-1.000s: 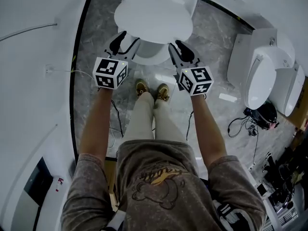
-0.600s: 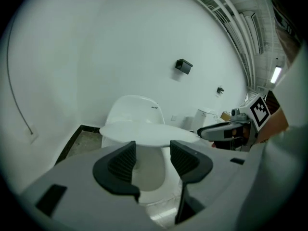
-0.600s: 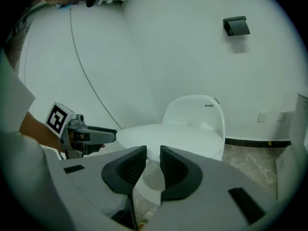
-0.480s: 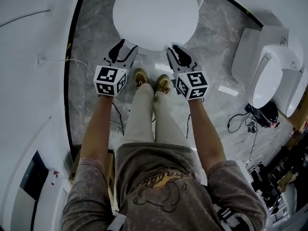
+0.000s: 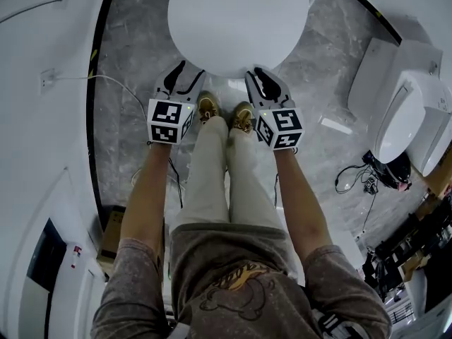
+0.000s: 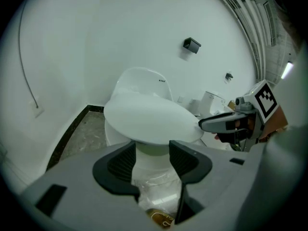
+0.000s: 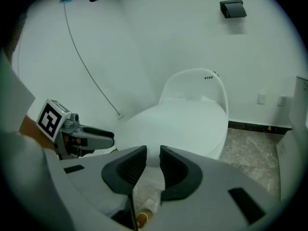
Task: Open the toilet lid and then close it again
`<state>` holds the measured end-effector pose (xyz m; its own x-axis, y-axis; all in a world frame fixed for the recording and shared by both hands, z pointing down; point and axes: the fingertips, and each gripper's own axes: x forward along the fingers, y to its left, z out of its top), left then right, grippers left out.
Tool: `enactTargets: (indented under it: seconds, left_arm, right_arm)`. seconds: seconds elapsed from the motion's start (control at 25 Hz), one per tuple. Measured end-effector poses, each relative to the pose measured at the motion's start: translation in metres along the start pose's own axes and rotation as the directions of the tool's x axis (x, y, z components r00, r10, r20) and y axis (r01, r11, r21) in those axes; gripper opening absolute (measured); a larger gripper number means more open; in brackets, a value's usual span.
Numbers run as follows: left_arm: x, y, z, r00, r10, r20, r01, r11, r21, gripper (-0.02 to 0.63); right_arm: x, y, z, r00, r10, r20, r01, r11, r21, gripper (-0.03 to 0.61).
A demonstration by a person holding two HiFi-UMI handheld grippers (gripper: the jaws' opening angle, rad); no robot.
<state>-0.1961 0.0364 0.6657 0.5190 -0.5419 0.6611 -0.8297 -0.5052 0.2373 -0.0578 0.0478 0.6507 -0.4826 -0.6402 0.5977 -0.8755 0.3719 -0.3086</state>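
Lid place: toilet lid [image 5: 236, 20] upper centre, rim just above my tips
Lid look: white, oval, lowered
Left hand-held gripper [image 5: 185, 73]: wide, empty
Right hand-held gripper [image 5: 263, 75]: narrow, empty

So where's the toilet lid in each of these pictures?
Head view: toilet lid at top centre, a white oval.
Left gripper view: toilet lid in the middle of the picture.
Right gripper view: toilet lid in the middle, slightly right.
Shared landmark: the person's golden shoes, below the toilet lid in every view.
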Motion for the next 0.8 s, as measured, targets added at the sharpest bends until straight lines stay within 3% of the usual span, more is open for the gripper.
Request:
enactTargets:
  seconds: [0.44,0.8]
  left_arm:
    - [0.041,0.015,-0.059,0.998,0.011,-0.056,-0.013,0.999,-0.035,0.216]
    - [0.056,0.022,-0.078,0.998,0.018,-0.056,-0.021,0.998,-0.056,0.215]
  right_arm:
    - [0.034,-0.013,-0.055,0.998,0.0,-0.063,0.0,1.0,0.003,0.1]
    - [0.051,-0.016,-0.076,0.997,-0.011,-0.075,0.012,1.0,0.01,0.097]
